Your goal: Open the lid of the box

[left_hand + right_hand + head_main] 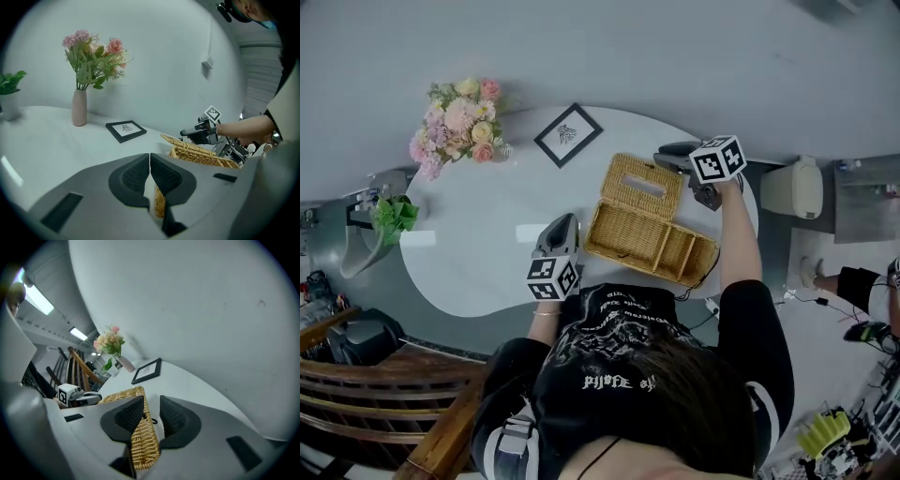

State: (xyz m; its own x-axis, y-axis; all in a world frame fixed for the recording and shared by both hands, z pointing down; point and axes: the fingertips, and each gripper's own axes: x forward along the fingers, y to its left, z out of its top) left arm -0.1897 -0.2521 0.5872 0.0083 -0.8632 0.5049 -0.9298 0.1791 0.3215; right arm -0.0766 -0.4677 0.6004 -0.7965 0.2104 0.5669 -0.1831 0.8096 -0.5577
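A woven wicker box [652, 246] with inner compartments stands on the white table [478, 262]. Its lid [643, 185] leans back, hinged along the far side. My right gripper [675, 159] is at the lid's far right edge. In the right gripper view its jaws [151, 416] stand open around the lid's rim [143, 441], which lies against the left pad with a gap on the other side. My left gripper [564, 225] is shut with nothing held, just left of the box's near corner. In the left gripper view [150, 176] the box [201, 157] shows beyond the tips.
A vase of pink flowers [459, 127] and a black picture frame [567, 134] stand at the table's far side, and a green plant [394, 216] sits at its left end. A wooden chair [384, 394] is at lower left. A black cable [698, 286] runs by the box's right end.
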